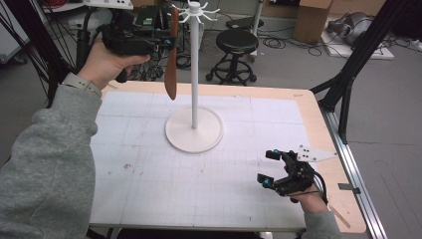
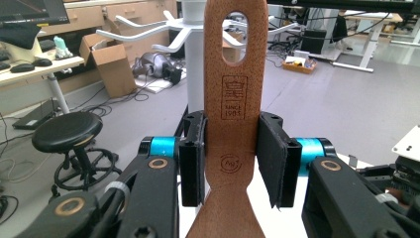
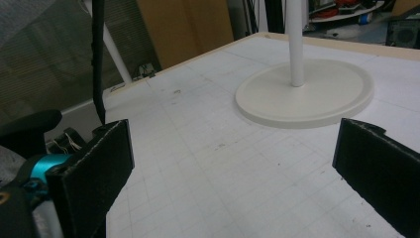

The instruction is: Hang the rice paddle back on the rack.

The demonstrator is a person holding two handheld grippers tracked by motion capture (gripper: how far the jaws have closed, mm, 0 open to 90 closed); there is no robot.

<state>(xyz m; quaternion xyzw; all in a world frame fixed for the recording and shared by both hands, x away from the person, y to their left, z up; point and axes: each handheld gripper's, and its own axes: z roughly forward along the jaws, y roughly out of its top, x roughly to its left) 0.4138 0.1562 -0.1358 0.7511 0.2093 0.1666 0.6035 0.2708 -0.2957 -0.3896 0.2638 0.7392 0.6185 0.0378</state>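
Left claw [image 1: 166, 42] is raised well above the far left part of the tabletop [image 1: 149, 189], held in the person's left hand [image 1: 107, 62]. It is clamped on a brown wooden spatula [image 1: 171, 59]. In the high view the spatula hangs roughly upright, blade end down and clear of the tabletop, handle end up near the hooks of the white utensil stand [image 1: 194, 74]. The spatula is just left of the stand's pole, not touching it as far as the high view shows.

Left gripper view: both black pads [image 2: 193, 158] press on the flat handle from either side, below an oval hanging hole and a burned-in stamp. The white hook arms of the stand show just behind the handle's top end; none passes through the hole.

The stand sits on the tabletop at centre, slightly toward the far edge: round white base, thin white pole, ring of short hooks at the top.

Right claw [image 1: 271, 167] is low at the near right of the tabletop, in the person's right hand [image 1: 308, 196]. Its jaws stand wide apart with nothing between them. Right gripper view: the two pads [image 3: 96, 163] frame bare gridded surface, with the stand's base and pole beyond them, well apart.

A black stool [image 1: 236, 47] stands on the floor beyond the tabletop.
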